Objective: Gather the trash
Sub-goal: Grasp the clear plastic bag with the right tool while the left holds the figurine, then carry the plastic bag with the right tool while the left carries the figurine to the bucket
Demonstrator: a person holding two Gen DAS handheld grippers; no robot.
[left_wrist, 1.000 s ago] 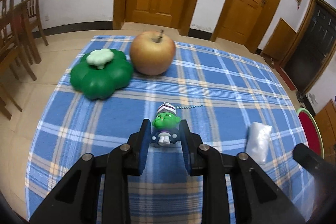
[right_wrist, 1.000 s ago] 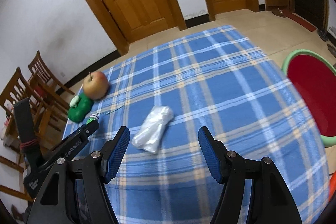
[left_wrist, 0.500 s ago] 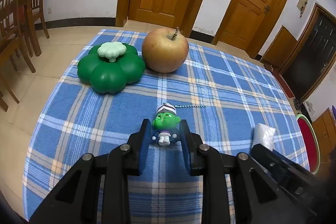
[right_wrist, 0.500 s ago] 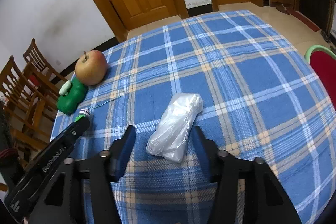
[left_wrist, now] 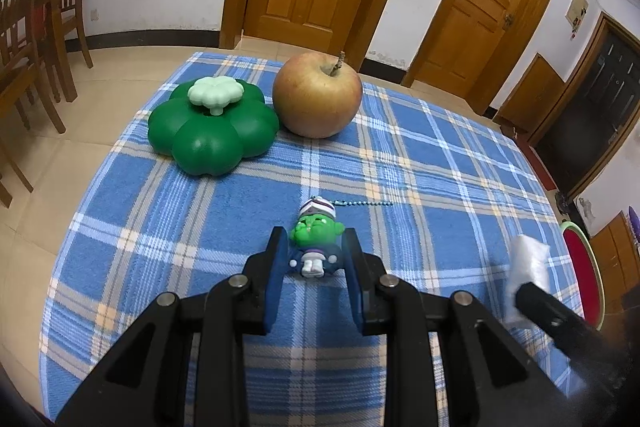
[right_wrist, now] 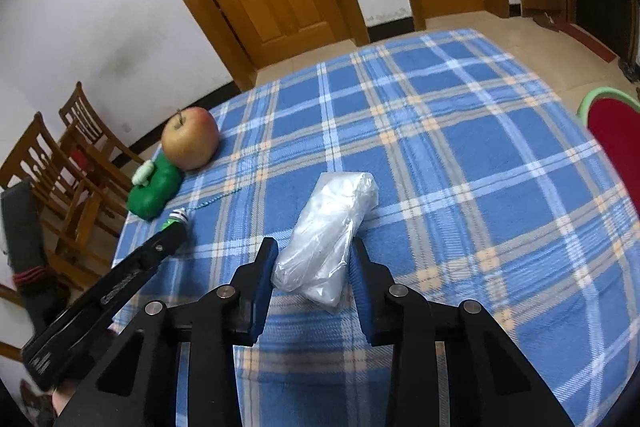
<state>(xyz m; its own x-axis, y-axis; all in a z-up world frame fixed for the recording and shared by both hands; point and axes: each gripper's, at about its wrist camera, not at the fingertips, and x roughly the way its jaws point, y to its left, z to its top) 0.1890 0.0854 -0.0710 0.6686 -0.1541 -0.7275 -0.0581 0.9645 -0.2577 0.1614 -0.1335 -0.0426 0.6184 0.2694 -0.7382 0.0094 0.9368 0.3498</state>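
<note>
A crumpled clear plastic bag lies on the blue plaid tablecloth. My right gripper has its fingers close on both sides of the bag's near end. The bag also shows at the right in the left wrist view. My left gripper is shut on a small green-faced toy figure with a bead chain, resting on the cloth; it also shows in the right wrist view.
An apple and a green clover-shaped box stand at the far left of the table. A red bin with a green rim stands at the table's right edge. Wooden chairs are on the left.
My right gripper has moved forward to the plastic bag and its fingers have closed in from wide open to either side of it. The left gripper keeps its hold on the toy.
</note>
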